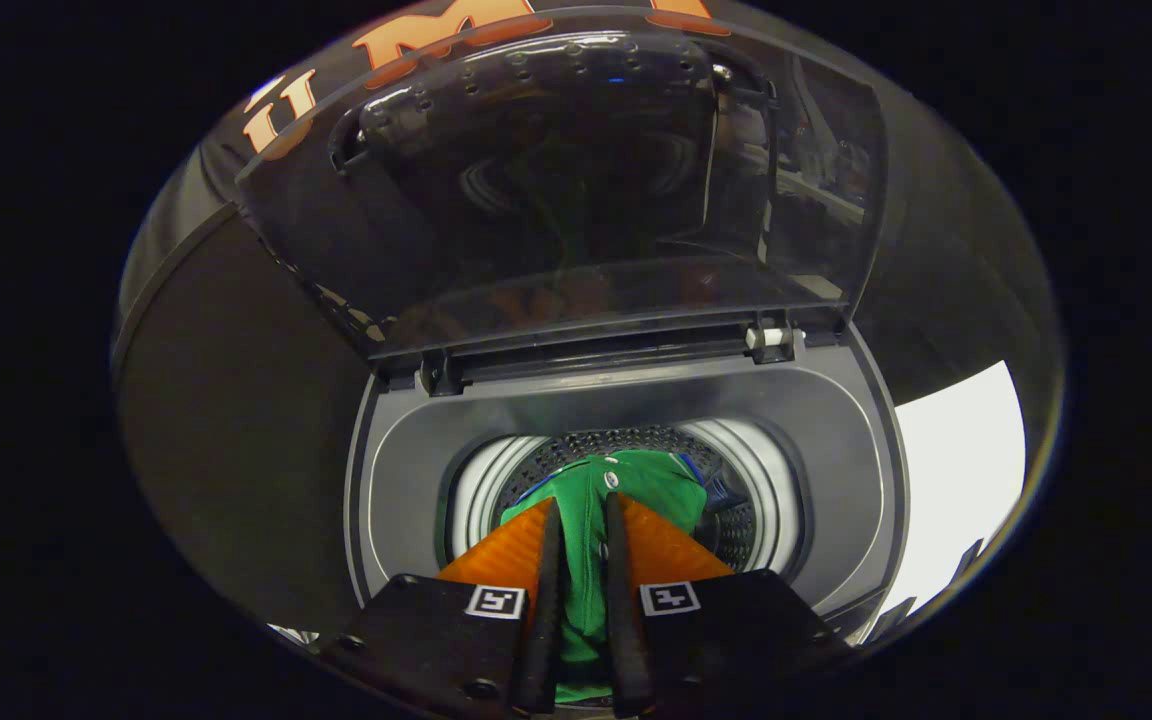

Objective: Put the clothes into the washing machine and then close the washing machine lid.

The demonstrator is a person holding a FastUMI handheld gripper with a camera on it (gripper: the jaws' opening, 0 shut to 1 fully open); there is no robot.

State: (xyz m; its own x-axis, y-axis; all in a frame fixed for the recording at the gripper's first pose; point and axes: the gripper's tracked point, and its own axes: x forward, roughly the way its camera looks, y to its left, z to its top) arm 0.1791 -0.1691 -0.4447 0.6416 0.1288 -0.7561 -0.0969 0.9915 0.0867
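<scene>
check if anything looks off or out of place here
Nothing stands out. The gripper is shut on the green garment, jaws pinching it over the washing machine drum, and the lid stands open.

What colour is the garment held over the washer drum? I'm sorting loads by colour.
Green, seen in the gripper view: the garment is pinched by the gripper.

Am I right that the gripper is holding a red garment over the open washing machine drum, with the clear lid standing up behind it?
Not quite: the garment is green, not red. The gripper view shows the gripper shut on that green cloth, held over the washing machine drum, with the clear lid standing open behind it.
</scene>
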